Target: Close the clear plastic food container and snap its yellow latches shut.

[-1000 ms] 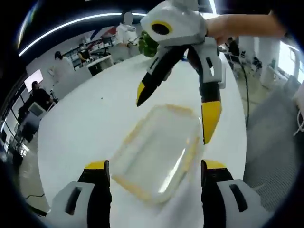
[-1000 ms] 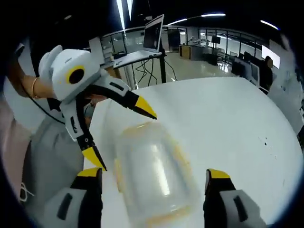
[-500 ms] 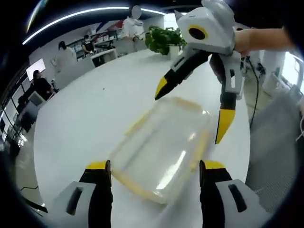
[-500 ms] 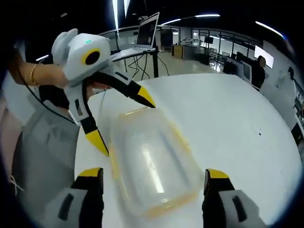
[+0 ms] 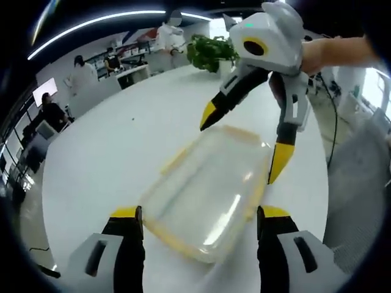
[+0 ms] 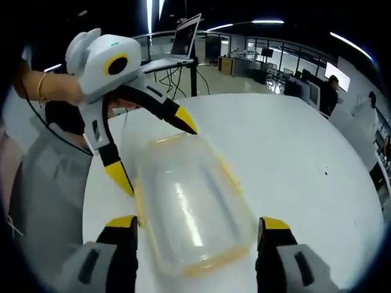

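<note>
The clear plastic food container [image 5: 208,198] lies on the white desk [image 5: 110,152], its long axis running between the left gripper [image 5: 198,220] and right gripper [image 6: 195,229], both jaws wide and empty.

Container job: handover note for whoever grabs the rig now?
Left hand-held gripper: open, jaws straddling one end of the container, holding nothing.
Right hand-held gripper: open, straddling the opposite end, holding nothing.
Container sits on the white table, lid on top; yellow latches line its edges.
Done: both grippers positioned at the ends.
Left: press the lid down and snap the latches; whether any is already locked can't be told.
</note>
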Motion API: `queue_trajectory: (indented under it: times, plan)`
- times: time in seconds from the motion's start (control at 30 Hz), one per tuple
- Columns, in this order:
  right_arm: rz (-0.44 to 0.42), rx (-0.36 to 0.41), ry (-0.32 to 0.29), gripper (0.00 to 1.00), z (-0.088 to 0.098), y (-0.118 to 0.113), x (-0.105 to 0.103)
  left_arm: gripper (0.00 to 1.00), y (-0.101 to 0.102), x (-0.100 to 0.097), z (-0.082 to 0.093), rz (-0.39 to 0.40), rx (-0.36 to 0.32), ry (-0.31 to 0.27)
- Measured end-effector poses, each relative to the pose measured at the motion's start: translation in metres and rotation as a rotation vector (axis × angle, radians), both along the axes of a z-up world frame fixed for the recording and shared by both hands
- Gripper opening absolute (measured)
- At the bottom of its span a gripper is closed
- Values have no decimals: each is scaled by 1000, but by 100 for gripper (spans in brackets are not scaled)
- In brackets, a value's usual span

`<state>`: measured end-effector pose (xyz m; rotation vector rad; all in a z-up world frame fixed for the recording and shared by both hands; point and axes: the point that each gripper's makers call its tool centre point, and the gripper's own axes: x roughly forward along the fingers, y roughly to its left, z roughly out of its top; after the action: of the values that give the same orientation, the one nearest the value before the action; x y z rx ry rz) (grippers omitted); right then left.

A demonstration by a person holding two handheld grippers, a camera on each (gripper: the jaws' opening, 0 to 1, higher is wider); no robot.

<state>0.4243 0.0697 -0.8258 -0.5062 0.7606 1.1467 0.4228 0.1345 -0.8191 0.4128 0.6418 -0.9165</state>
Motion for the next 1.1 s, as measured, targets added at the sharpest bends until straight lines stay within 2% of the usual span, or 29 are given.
queue_trajectory:
  times: [0.47, 0.63, 0.77, 0.97, 1.1]
  plan:
    - [-21, 35, -16, 81, 1, -12, 53, 74, -11, 55, -2, -24, 24, -26]
    - [-2, 18, -38, 81, -1, -16, 67, 73, -15, 69, -2, -25, 27, -41]
    - [8, 6, -44, 81, -1, -18, 75, 73, -16, 76, -2, -27, 38, -47]
    - [-1, -10, -59, 81, -2, -19, 73, 72, -15, 75, -3, -43, 41, -61]
    - [-46, 47, -73, 81, 7, -16, 71, 72, -15, 71, 1, -23, 13, -61]
